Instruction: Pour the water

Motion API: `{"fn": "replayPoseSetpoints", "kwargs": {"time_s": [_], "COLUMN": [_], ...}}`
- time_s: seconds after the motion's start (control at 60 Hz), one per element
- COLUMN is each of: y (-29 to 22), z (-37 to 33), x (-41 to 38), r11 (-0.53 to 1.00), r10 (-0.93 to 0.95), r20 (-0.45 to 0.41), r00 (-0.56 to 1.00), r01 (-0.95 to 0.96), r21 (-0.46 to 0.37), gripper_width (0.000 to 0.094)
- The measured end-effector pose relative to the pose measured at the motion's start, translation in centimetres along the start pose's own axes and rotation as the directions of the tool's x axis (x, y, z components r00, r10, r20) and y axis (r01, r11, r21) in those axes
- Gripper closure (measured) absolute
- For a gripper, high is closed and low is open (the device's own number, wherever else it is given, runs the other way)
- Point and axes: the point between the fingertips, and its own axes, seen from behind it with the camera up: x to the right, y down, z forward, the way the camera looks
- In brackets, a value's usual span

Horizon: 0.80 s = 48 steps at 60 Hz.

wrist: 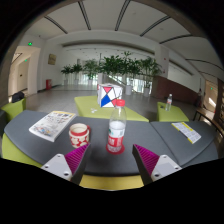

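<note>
1. Tongs – spread wide, nothing between the two fingers; the pink pads face each other across an open gap over the dark grey tabletop

2. Water bottle – clear plastic, red label, pale cap; stands upright on the tabletop just ahead of the fingers, about midway between them but beyond the tips, not touched by either

3. Cup – small, red-and-white patterned, upright, just to the left of the bottle and apart from it; sits ahead of the left finger

4. Magazine – lies flat on the tabletop left of the cup, printed cover up, near the far left edge of the grey surface

5. Beyond the bottle – a yellow-green table carrying a folded card sign in white, red and blue, standing upright

6. Further tabletops of grey and yellow-green run off to the right; a small bottle-like item stands on one there, too small to tell what it is

7. Background – a large bright hall with a row of tall potted plants along the far side and a panelled ceiling overhead
</note>
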Motion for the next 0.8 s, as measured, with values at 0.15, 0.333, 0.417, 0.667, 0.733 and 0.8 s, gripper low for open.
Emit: {"fn": "replayPoseSetpoints", "kwargs": {"time_s": [0.15, 0.333, 0.417, 0.667, 0.733, 0.8], "y": [1.5, 3.4, 3.9, 3.8, 3.9, 4.0], "z": [-7.7, -13.8, -15.6, -17.9, -18.2, -18.4], "x": [-1.0, -1.9, -2.0, -2.2, -2.1, -2.1], "r11": [1.000, 0.998, 0.999, 0.999, 0.999, 0.999], "r10": [0.005, 0.036, 0.028, 0.003, 0.013, 0.012], "r20": [-0.010, -0.012, -0.020, -0.013, -0.012, -0.018], "r00": [1.000, 0.999, 0.999, 1.000, 1.000, 1.000], "r01": [-0.005, -0.037, -0.029, -0.003, -0.013, -0.013], "r21": [-0.011, -0.042, -0.043, -0.037, -0.039, -0.036], "gripper_width": [0.0079, 0.0083, 0.0082, 0.0085, 0.0082, 0.0087]}}
